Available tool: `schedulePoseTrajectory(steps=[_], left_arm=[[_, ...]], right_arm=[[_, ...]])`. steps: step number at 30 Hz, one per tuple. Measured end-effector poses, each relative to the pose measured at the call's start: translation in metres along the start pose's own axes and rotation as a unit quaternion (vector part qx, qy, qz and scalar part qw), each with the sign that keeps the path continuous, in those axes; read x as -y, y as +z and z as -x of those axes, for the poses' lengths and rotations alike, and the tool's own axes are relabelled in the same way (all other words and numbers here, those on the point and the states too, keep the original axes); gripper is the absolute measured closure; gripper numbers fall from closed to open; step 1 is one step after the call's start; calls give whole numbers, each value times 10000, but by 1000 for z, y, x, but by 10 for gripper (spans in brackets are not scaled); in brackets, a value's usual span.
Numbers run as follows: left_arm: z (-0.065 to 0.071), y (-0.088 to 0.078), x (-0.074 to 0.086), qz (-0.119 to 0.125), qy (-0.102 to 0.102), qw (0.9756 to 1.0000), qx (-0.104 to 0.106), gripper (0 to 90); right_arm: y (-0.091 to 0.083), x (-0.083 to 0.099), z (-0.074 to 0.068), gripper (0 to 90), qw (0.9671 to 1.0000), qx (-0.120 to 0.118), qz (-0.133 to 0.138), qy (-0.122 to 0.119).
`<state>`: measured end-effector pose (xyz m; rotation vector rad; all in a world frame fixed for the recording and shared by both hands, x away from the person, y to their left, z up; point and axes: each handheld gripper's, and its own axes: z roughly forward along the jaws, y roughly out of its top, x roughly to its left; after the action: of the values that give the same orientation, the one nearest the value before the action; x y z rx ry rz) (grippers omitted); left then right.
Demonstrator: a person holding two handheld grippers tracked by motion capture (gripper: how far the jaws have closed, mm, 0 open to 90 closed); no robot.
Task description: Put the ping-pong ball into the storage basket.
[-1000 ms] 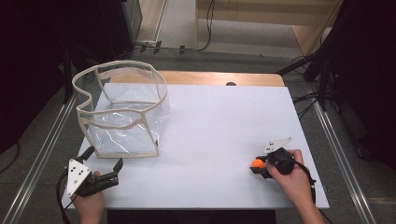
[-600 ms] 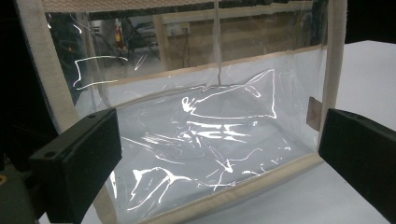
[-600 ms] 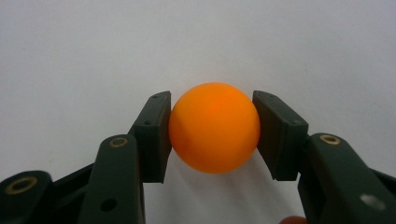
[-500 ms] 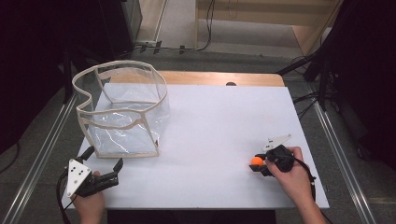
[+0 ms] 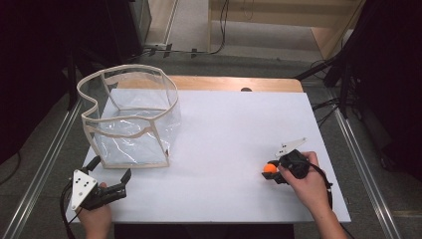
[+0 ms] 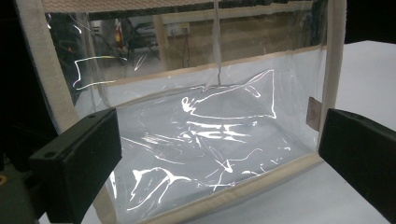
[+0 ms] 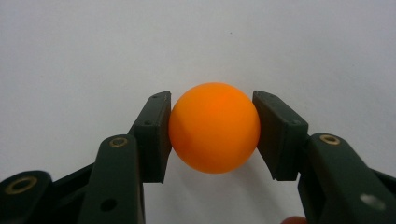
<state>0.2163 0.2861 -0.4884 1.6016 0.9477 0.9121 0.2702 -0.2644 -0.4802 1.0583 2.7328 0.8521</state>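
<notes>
While the right gripper (image 5: 273, 172) kept its fingers (image 7: 152, 135) clamped on the orange ball (image 7: 214, 127) near the bench's (image 5: 239, 134) front right corner, the left gripper (image 5: 112, 184) waited with fingers apart at the front left. Carrying the ball across into the clear bag (image 5: 132, 122), farther back on the left, seemed next.

The left hand (image 5: 94, 219) sits at the lower left of the high view, gripping the left gripper (image 5: 110, 175), which points toward the upper right with its jaws spread wide and nothing between them. At the lower right, the right forearm (image 5: 331, 224) rises from the bottom edge to the right hand (image 5: 308, 185). The right gripper (image 7: 212, 128) points left, its jaws pressed against both sides of an orange ball (image 7: 214, 127).
</notes>
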Motion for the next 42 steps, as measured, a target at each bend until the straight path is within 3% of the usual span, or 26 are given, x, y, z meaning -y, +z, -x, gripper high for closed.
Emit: schedulePoseTrajectory(steps=[42], left_arm=[[1, 0, 0, 8, 14, 10000, 4, 1]], right_arm=[[20, -61, -7, 475, 9985, -349, -47, -420]])
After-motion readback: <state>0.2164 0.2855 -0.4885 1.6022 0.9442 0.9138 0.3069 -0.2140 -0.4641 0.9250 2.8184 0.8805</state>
